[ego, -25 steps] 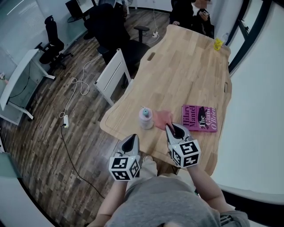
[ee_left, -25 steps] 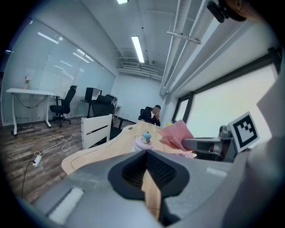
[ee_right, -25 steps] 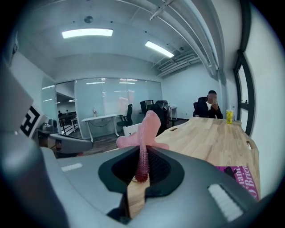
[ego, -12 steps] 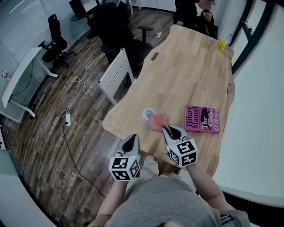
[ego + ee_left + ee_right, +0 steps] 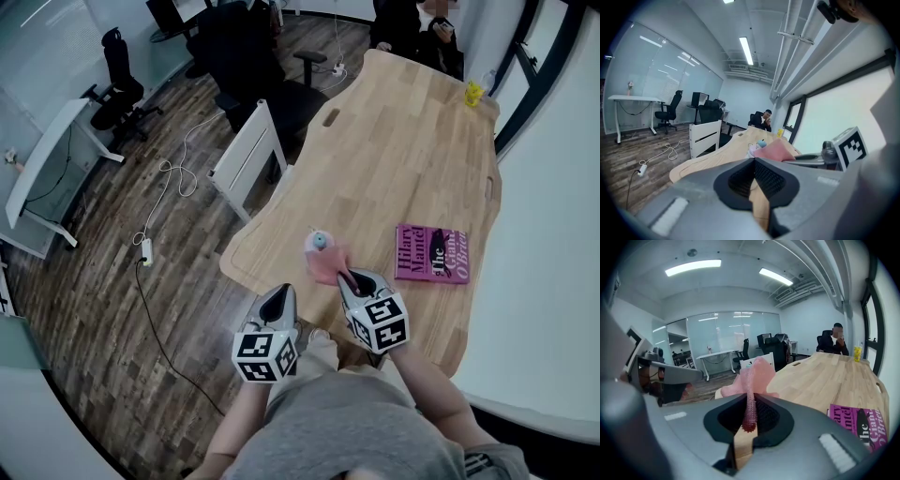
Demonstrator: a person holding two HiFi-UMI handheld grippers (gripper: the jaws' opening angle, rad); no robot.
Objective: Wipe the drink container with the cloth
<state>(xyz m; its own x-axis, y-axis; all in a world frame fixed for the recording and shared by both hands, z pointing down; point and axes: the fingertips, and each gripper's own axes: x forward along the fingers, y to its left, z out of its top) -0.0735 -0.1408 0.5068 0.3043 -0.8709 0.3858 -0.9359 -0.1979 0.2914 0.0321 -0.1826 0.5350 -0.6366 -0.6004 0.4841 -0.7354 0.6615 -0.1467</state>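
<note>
Left gripper (image 5: pixel 279 294) is closed on nothing, pads together, parked at the near edge of the table (image 5: pixel 403 159) and apart from the work, so it's idle. Next over, the drink container (image 5: pixel 316 246) stands upright close to that near edge. It's small and pale with a bluish top, and nothing is holding it. The pink cloth (image 5: pixel 327 266) is bunched at its near-right side. In the head view it overlaps the drink container, but we can't confirm real contact. Right gripper (image 5: pixel 348 277) is clamped on the cloth. The right gripper view shows fabric pinched thin between the pads, with the rest fanning forward toward the drink container. Further right a magenta book (image 5: pixel 432 252) lies flat, clear of everything. We read this as the start of the wipe proper: the cloth is at the drink container, with no sign yet of how much surface is covered. Next move, as we see it: press the cloth onto the side and drag it round or down with light pressure. The drink container is free-standing and looks light, so a sideways push would likely slide or tip it toward the edge. We'd bring the left gripper in, open it and steady the body before wiping harder.
</note>
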